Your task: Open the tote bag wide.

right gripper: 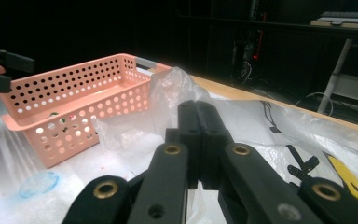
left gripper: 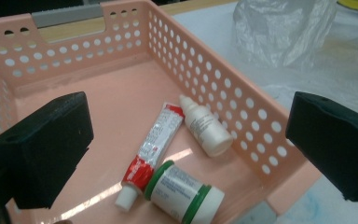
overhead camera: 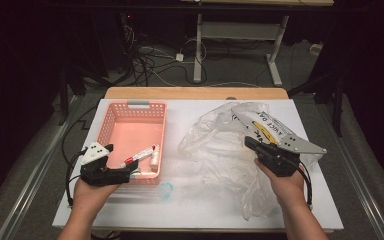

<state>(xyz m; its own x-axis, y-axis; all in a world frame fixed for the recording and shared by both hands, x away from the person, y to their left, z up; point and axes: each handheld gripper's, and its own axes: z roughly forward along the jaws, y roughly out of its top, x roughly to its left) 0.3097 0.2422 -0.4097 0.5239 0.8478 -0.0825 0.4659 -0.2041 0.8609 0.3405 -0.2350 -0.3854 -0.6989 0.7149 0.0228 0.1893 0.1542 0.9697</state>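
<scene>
Looks mostly done: toothpaste tube point(left gripper: 153, 149), dropper bottle point(left gripper: 205, 130) and green-lidded jar point(left gripper: 184, 192) already lie in the pink basket point(left gripper: 242, 105), left gripper point(left gripper: 186, 149) wide open above them holding nothing, right gripper point(right gripper: 199, 140) shut over the plastic bag point(overhead camera: 220, 145), whether pinching it I can't tell

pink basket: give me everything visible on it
The pink basket is a shallow rectangular tray of what looks like plastic, its walls perforated with rows of round holes, with a grey handle insert at the far end. It sits upright on the white table, left of the clear plastic bag. Inside, near its front right corner, lie a red-and-white tube, a small white dropper bottle and a white jar with green bands. The left gripper hovers open over it.
</scene>
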